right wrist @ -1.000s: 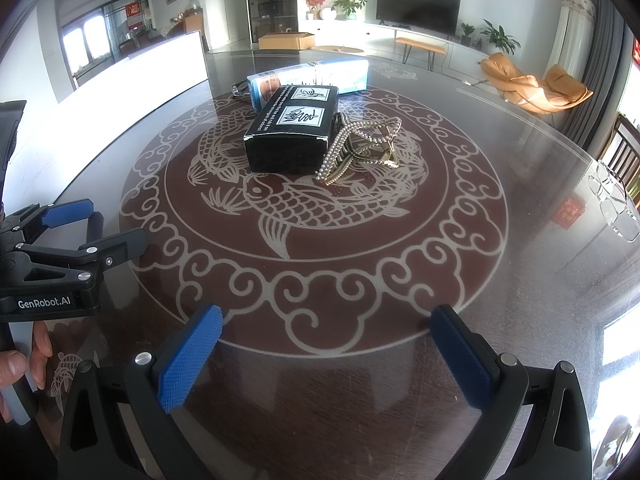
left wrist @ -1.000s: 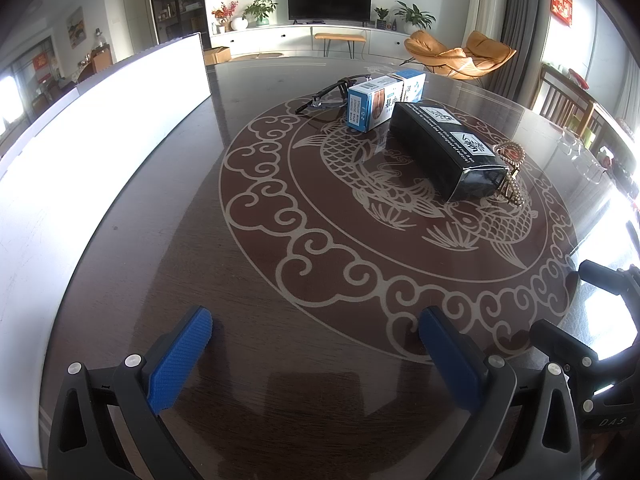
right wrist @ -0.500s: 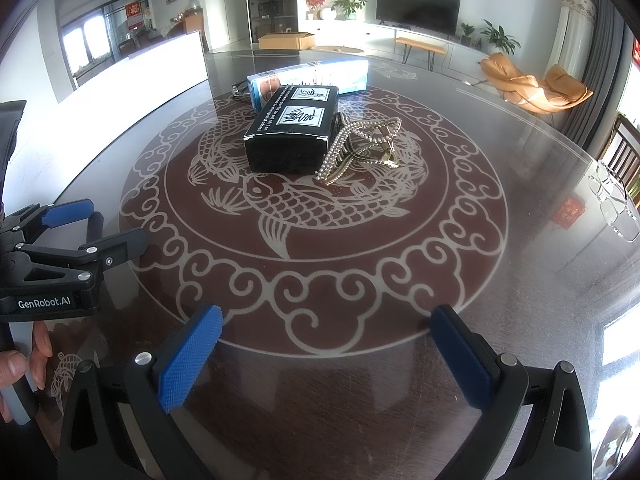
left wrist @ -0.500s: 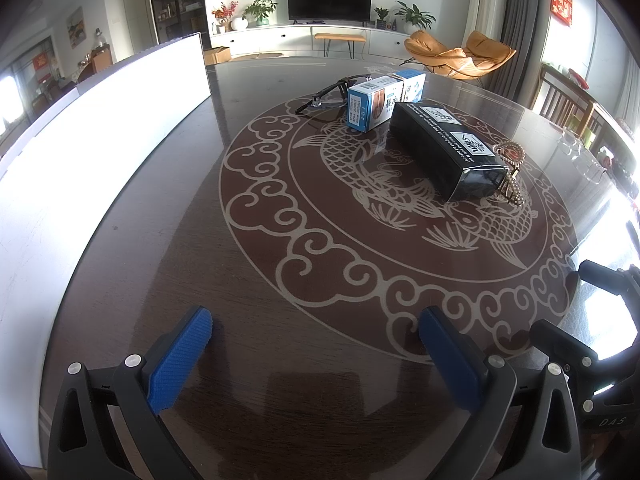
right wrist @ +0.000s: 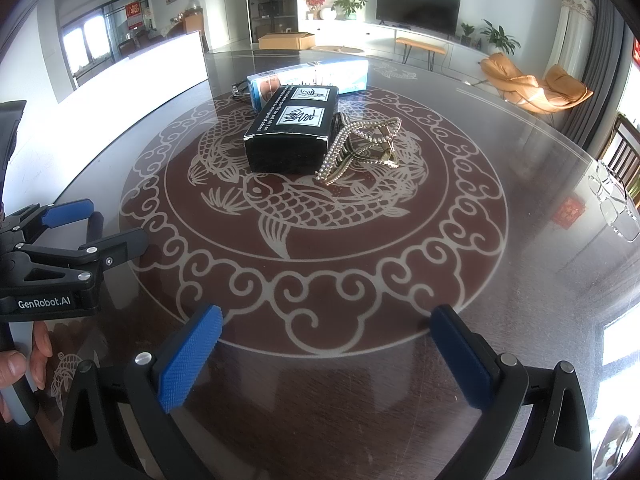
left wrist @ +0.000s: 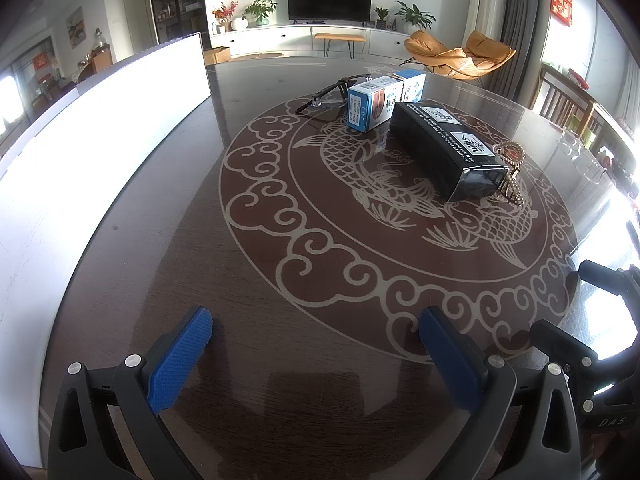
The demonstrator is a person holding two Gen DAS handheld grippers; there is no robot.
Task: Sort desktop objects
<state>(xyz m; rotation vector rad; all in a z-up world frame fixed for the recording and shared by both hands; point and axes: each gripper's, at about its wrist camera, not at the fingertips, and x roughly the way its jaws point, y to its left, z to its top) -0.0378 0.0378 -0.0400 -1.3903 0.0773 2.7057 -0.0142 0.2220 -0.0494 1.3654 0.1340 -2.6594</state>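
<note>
- Hovering low over the near edge of the table (left wrist: 132,280), the left gripper (left wrist: 316,330) has its blue pads spread wide with nothing between them; the right gripper (right wrist: 326,326) is likewise released and empty.
- Sorting does not look started: all the objects sit bunched together on the fish pattern at the middle of the table, well apart from both grippers.
- A black box (right wrist: 292,130) lies nearest, its short end facing the right wrist camera. A pearl-studded hair claw (right wrist: 360,148) rests just beside its right side, apparently touching it.
- Behind the black box lies a blue-and-white carton (left wrist: 382,100), close against its far end, and beyond that a pair of glasses (left wrist: 332,92), partly hidden in the right wrist view.
- The next move probably calls for one gripper to reach forward to the cluster; the hair claw looks the easiest first pick for the right gripper, since it lies on that side and in the open.
- Crowding is the main obstacle: closing on the hair claw may nudge the black box, and the carton blocks a clean approach to the glasses.
- A long white panel (left wrist: 80,128) stands along the left edge of the table; whether it serves as the sorting place cannot be told.
- A hand (right wrist: 18,364) grips the left gripper's handle at the edge of the right wrist view.
</note>
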